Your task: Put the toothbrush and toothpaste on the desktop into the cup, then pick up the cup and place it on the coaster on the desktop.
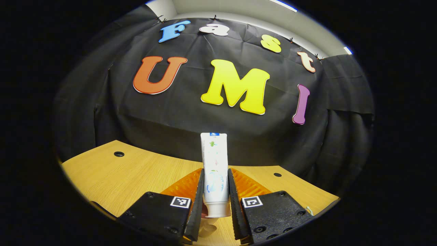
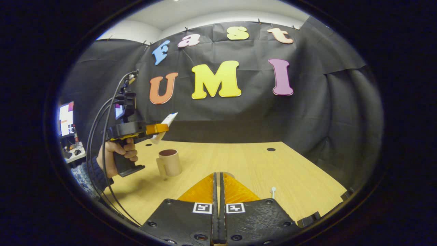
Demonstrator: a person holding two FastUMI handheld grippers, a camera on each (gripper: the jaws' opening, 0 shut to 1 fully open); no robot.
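My left gripper (image 1: 215, 172) is shut on a white toothpaste tube (image 1: 214, 160), cap end toward the camera and flat end pointing away over the wooden desktop (image 1: 136, 174). The right gripper view shows a hand holding that left gripper (image 2: 163, 128) just above and left of a beige cup (image 2: 169, 162). The toothpaste tube (image 2: 166, 125) is tilted over the cup's open mouth. My right gripper (image 2: 217, 175) is shut with nothing between its fingers, low over the desktop (image 2: 290, 177). A thin white toothbrush (image 2: 273, 192) lies just right of it. A pale round edge, possibly the coaster (image 2: 228, 174), peeks out beyond its fingertips.
The desktop has small round holes (image 2: 270, 149) (image 1: 118, 154) near its far side. Black cloth walls close in the back and right. Cables hang from the left gripper, with a person's sleeve (image 2: 87, 174) below it and a lit screen (image 2: 66, 118) at the far left.
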